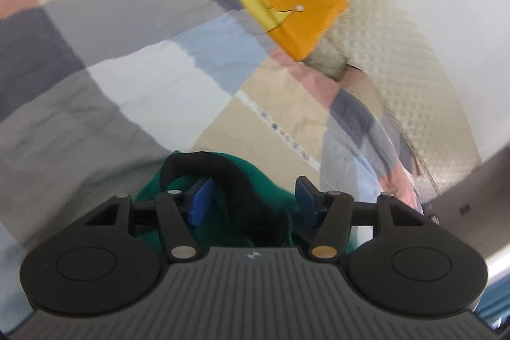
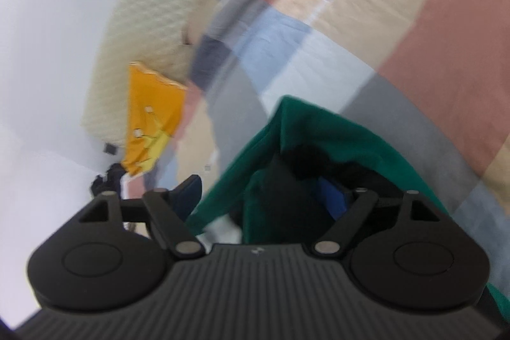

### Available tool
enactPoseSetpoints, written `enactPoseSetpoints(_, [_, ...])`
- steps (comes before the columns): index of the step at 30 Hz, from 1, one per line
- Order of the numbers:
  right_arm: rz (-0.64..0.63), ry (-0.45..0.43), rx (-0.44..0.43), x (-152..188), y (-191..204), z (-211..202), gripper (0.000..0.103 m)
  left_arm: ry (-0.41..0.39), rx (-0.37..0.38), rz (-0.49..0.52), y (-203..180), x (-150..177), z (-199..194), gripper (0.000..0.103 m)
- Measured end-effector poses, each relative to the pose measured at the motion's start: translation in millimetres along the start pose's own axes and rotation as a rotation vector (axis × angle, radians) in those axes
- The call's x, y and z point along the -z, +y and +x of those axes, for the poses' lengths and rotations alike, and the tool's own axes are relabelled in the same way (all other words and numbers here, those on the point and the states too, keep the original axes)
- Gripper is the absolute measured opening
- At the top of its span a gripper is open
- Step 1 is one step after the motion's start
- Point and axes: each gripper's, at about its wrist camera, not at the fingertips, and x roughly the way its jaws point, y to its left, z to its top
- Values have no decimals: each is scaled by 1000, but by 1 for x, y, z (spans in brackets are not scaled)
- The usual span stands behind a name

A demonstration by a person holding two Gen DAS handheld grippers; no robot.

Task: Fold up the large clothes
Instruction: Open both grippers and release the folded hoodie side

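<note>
Seemingly mid-release, the left tongs [image 1: 251, 196] stand with their blue pads [image 1: 199, 201] well apart over a green garment [image 1: 271, 180] with a dark collar or lining [image 1: 204, 160], bunched on a patchwork quilt [image 1: 127, 78] of grey, pale blue, beige and pink squares. No cloth is pinched: the fabric lies between and beneath the jaws, but neither pad presses on it. Farther off on the bed, an orange cushion with a yellow crown [image 1: 280, 5] leans against a cream textured headboard [image 1: 398, 37].

To the right, the right tongs [image 2: 261, 196] are likewise spread wide. A fold of the same green garment [image 2: 334, 129] rises in a peak between the jaws, its dark lining [image 2: 312, 158] draped close against one blue pad [image 2: 331, 196]; the other finger [image 2: 189, 191] stands clear to the side, so nothing is gripped. Both views are motion-blurred, and how much of the garment is already folded cannot be told.

Judging by the heaped cloth, the step in hand is laying down or re-gripping. It would go best with the garment first spread flat on the quilt, each pair of tongs then closing on a single clean edge or corner, not on a bunched wad, and the two hands moving together so the fold lands straight.
</note>
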Motion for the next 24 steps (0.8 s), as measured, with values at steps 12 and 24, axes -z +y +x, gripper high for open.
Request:
enactPoseSetpoints(12, [-229,101,67,22,35,43,76,64,9,241,-46,42,0,68])
enactPoseSetpoints(24, [-324,85,125,4,72,73,8,59,-19,333,-55,53,17,68])
